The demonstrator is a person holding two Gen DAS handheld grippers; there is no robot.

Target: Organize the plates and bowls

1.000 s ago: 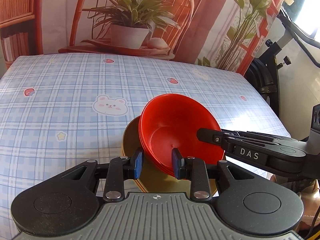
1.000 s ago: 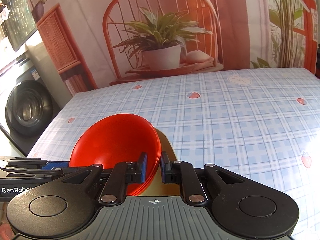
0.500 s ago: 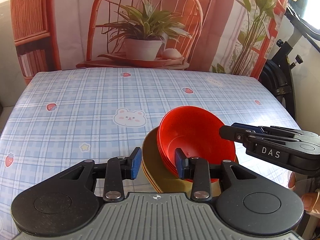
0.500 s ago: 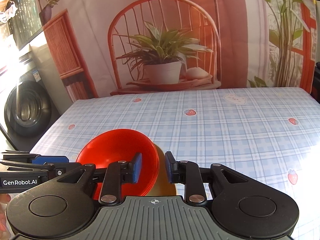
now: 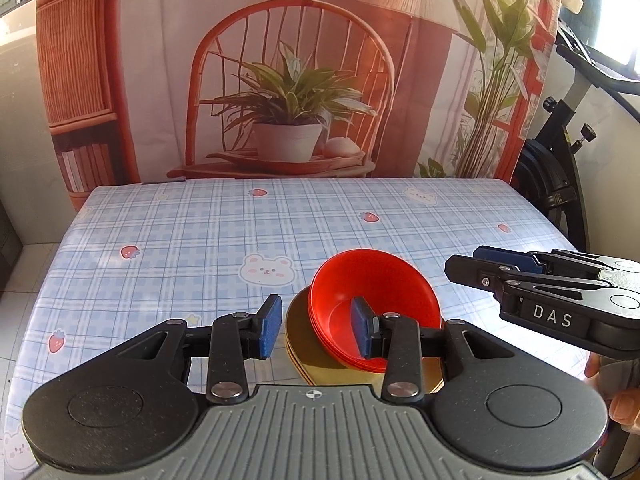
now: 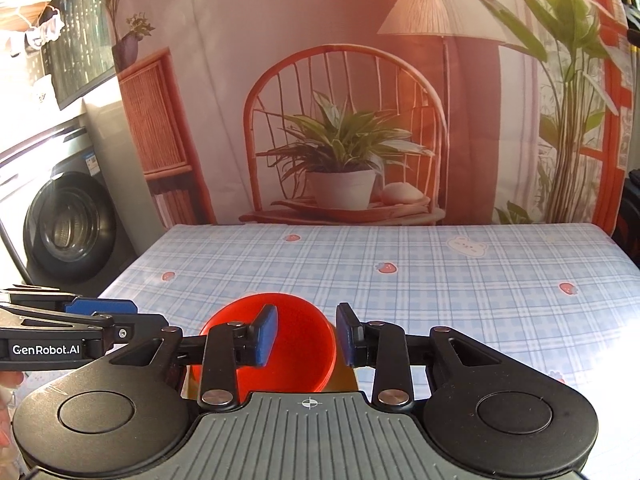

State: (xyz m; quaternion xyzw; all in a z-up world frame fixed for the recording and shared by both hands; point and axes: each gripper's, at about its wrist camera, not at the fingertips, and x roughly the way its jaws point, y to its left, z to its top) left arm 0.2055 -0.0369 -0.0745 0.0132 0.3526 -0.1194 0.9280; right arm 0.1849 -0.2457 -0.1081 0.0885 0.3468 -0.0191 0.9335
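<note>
The red bowls [image 5: 374,308] sat nested and tilted on the stacked yellow plates [image 5: 320,354] near the front edge of the checked table [image 5: 200,248]. The left gripper [image 5: 316,330] and the right gripper [image 6: 306,336] both gaped wide and held nothing.

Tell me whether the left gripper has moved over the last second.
Yes. The left gripper has pulled back and opened wider; the red bowls and tablecloth look farther away.
</note>
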